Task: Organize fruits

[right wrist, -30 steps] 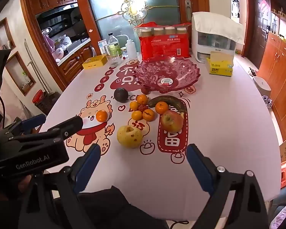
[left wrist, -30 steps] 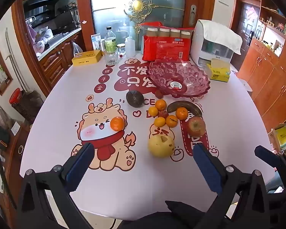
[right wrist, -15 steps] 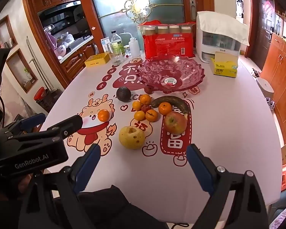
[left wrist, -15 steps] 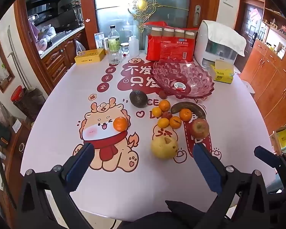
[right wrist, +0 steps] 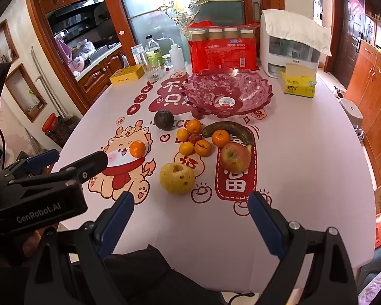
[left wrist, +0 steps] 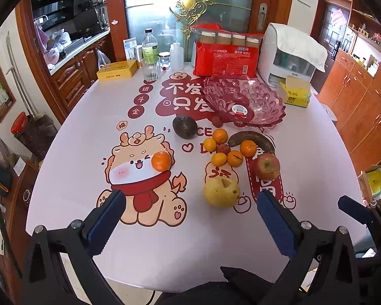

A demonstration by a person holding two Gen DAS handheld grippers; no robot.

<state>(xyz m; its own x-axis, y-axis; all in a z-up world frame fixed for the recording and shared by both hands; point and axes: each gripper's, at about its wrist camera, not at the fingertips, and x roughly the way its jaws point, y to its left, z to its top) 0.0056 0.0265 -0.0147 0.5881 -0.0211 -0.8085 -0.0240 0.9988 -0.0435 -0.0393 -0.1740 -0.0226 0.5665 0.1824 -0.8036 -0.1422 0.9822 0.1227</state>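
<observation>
item 1, white oval table with red cartoon print (left wrist: 94,132): carries every fruit; nothing sorted yet.
item 2, pink cut-glass fruit bowl (left wrist: 243,96): empty, at the far side beyond the fruit.
item 3, your left gripper (left wrist: 190,211) and right gripper (right wrist: 190,209): both released wide, holding nothing, above the near edge.
item 4, bruised yellow pear (right wrist: 177,178): nearest fruit, ahead of and between your right jaws, so probably the right hand's first pick.
item 5, red-green apple (right wrist: 235,157): just beyond, touching the blackened banana (right wrist: 228,129), whose long axis runs across the view.
item 6, dark avocado (left wrist: 185,126); lone tangerine on the cartoon face (left wrist: 161,161), the left hand's side.
change: against the earlier frames, fruit sits lower and nearer in both views; nothing has shifted on the table.
</observation>
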